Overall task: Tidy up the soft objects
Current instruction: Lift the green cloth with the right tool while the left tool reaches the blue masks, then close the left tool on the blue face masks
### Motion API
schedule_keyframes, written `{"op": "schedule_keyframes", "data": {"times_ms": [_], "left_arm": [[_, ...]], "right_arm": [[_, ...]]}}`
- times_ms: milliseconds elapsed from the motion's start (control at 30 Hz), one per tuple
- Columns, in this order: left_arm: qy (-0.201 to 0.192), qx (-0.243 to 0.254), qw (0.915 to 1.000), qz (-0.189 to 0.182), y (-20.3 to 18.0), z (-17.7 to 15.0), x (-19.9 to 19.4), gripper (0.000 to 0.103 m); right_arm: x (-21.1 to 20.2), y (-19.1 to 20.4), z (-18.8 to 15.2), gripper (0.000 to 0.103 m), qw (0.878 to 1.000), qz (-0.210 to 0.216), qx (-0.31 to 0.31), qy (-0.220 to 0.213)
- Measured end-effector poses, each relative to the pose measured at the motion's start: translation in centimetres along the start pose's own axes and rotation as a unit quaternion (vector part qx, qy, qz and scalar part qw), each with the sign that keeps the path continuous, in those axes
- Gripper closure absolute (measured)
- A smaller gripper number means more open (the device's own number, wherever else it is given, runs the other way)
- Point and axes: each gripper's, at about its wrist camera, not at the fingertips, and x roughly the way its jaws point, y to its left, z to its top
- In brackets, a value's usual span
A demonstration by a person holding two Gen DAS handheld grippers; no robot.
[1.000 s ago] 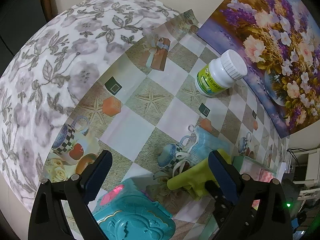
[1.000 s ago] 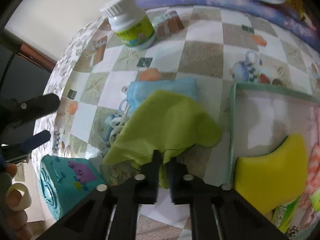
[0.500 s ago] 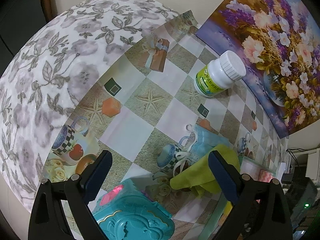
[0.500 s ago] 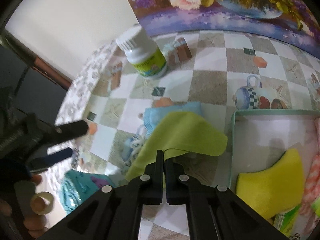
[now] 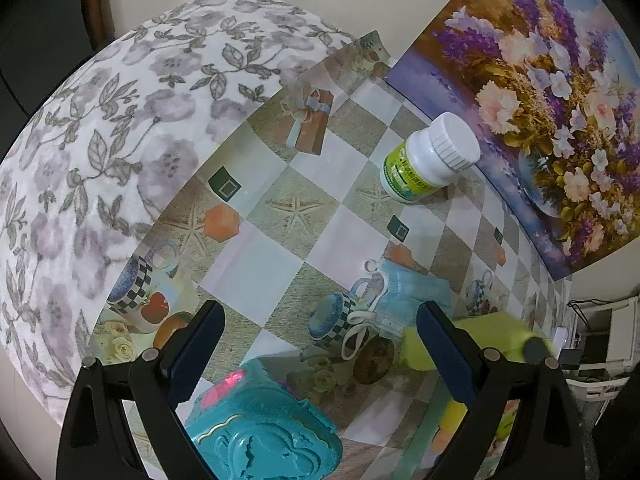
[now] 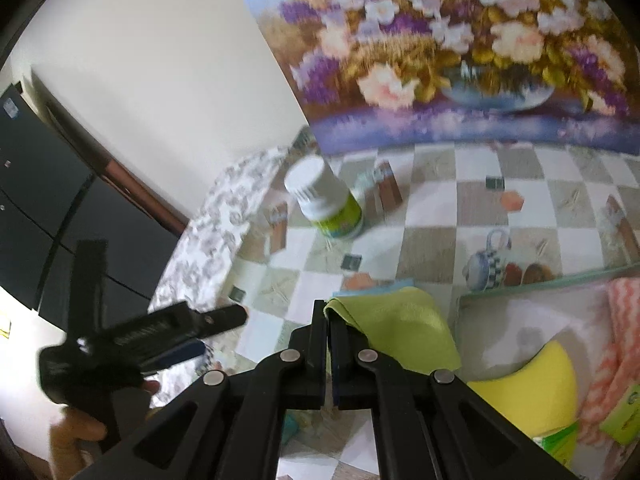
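Over in the pale green tray (image 6: 532,286) at the right of the right wrist view sit a yellow sponge (image 6: 536,384), a pink-and-white knitted cloth (image 6: 624,340) and some green packets (image 6: 560,442) at its near edge. The right gripper (image 6: 329,314) is pinched tight on a corner of the lime green cloth (image 6: 396,328), which hangs lifted just left of the tray's rim. Under it, a light blue face mask (image 5: 408,292) lies flat on the checked tablecloth (image 5: 272,256), its white loops beside a printed teapot. A white pill bottle (image 5: 424,160) stands further back near the flower painting (image 5: 540,100). A teal plastic toy box (image 5: 260,432) sits right below the left gripper (image 5: 318,344), whose jaws are spread wide, holding nothing, hovering over the table.
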Motion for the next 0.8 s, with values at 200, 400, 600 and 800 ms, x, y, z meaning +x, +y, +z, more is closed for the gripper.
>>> {"op": "schedule_keyframes", "data": {"times_ms": [200, 400, 600, 800], "left_arm": [[-0.001, 0.010, 1.0000, 0.001, -0.6, -0.1, 0.0, 0.006], [-0.002, 0.030, 0.9995, 0.013, -2.0, -0.6, 0.3, 0.006], [-0.004, 0.078, 0.9968, 0.017, -5.4, -1.8, 1.2, 0.006], [-0.003, 0.135, 0.9906, 0.022, -9.5, -3.5, 2.9, 0.006]], "right_arm": [[-3.6, 0.1, 1.1, 0.102, 0.999, 0.007, 0.001, -0.049], [-7.0, -0.8, 1.9, 0.102, 0.995, -0.006, 0.011, -0.095], [-9.2, -3.1, 2.4, 0.102, 0.992, -0.038, 0.030, -0.114], [-11.9, -5.9, 2.6, 0.102, 0.986, -0.062, 0.057, -0.143]]}}
